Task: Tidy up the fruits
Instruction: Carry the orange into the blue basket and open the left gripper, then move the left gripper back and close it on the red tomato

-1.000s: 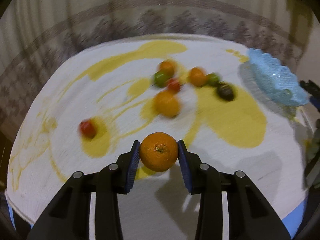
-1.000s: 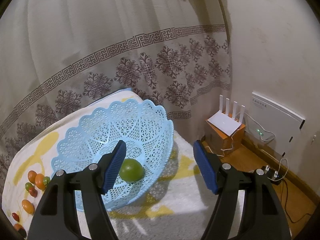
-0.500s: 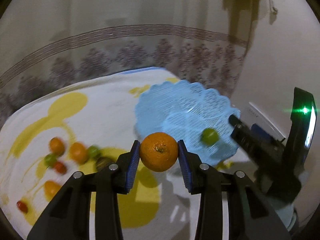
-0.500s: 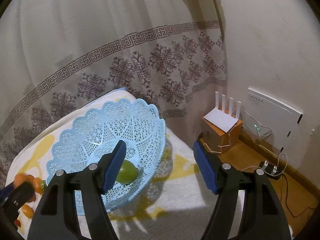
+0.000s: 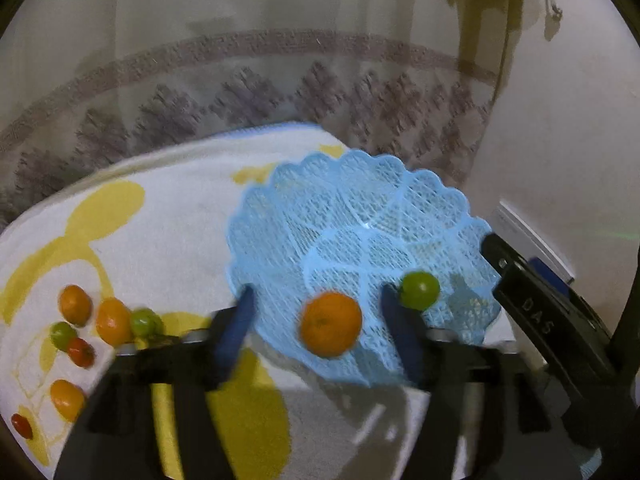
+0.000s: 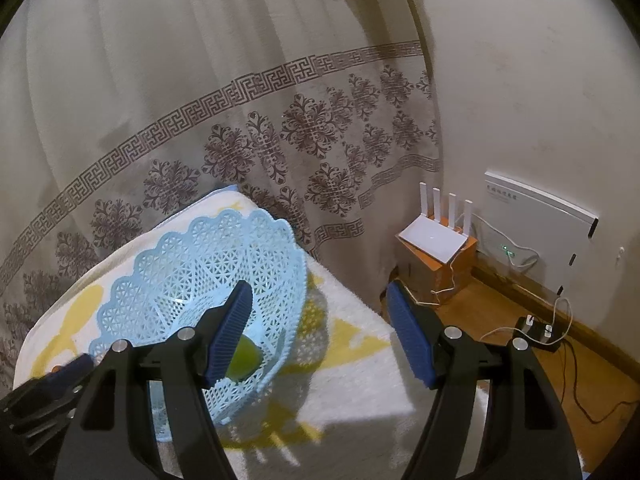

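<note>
Left gripper [image 5: 320,324] jaws opening, orange [image 5: 331,323] loose between them over blue basket [image 5: 360,200]; right gripper [image 6: 320,336] open, empty; green fruit [image 5: 419,290] already inside; seven fruits left on cloth [image 5: 180,240].

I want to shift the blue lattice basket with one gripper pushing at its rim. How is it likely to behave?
The basket looks like thin openwork plastic, so probably light; a push should slide it on the towel. Its flared rim may flex or tip. The orange and green fruit inside are round and would likely roll.
</note>
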Motion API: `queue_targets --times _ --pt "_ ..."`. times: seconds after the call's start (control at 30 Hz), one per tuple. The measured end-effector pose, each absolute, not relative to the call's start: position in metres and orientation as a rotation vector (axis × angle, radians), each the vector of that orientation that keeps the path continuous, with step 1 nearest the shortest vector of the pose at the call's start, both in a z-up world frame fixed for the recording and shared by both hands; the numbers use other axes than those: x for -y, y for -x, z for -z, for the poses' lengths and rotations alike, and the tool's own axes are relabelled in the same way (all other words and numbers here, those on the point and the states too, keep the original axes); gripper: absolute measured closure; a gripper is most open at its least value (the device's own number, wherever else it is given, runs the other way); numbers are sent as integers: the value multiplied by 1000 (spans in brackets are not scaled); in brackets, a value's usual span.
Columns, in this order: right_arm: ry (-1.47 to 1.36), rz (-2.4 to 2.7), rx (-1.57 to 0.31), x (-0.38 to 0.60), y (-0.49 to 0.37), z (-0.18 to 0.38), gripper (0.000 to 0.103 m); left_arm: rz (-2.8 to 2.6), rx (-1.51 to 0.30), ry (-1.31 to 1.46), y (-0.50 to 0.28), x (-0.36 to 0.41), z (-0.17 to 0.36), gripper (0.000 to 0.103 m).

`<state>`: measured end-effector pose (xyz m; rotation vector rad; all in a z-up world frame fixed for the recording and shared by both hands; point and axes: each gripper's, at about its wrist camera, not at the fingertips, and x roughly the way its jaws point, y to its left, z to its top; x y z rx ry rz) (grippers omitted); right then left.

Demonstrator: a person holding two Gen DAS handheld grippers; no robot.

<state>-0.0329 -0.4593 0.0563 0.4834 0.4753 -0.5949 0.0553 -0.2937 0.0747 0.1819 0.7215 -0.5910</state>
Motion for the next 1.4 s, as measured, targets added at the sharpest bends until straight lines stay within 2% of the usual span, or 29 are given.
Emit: queue_targets --times 0.33,0.47,0.83,1.2,1.4 --pt "-460 584 -460 454 34 -58 32 537 -715 -142 -57 266 -85 33" --pt "-447 577 -450 450 34 -60 32 512 -702 -136 -52 252 -88 26" --pt "-412 580 -433 444 35 -62 29 390 -700 -133 -42 203 -86 26" --pt "-308 602 -393 425 36 -69 21 259 -703 -86 -38 134 -81 26" --pt "-309 648 -386 426 39 -70 21 209 -706 -71 -40 102 -78 26"
